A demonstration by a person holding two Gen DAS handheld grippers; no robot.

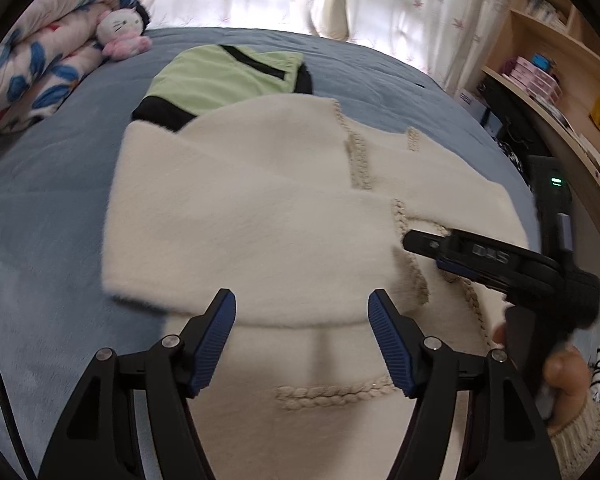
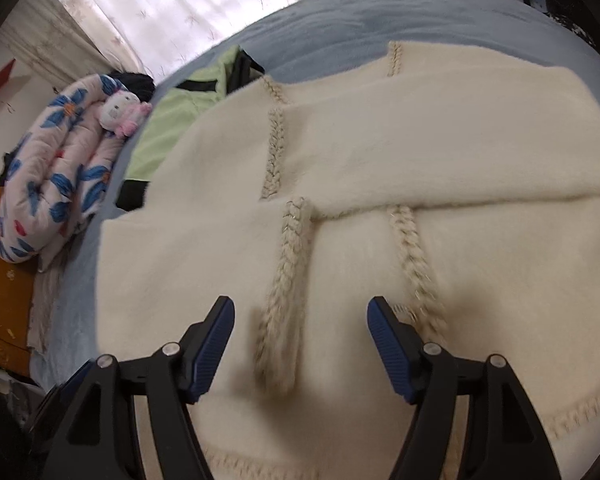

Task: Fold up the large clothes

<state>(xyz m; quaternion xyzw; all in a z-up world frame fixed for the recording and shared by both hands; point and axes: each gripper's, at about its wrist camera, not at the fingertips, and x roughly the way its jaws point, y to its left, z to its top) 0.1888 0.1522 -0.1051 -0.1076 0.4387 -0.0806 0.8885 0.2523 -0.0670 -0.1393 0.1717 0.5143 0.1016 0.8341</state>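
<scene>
Blue bed (image 1: 40,208) holds cream cardigan (image 1: 260,220); both grippers angle downward above it, fingers apart, empty.

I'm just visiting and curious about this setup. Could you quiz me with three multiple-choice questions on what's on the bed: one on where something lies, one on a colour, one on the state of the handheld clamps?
1. Where is the plush toy?
A. On the cream garment
B. Against the flowered quilt
C. On the shelf

2. What colour is the garment beyond the cream garment?
A. Red
B. Light green with black trim
C. Yellow

3. How does the left gripper stand?
A. Open, nothing between its pads
B. Clamped on a sleeve
C. Holding the toy

Answers: 1 B, it leans on the rolled quilt. 2 B, the green garment shows black bands. 3 A, its pads stand apart above the fabric.
</scene>
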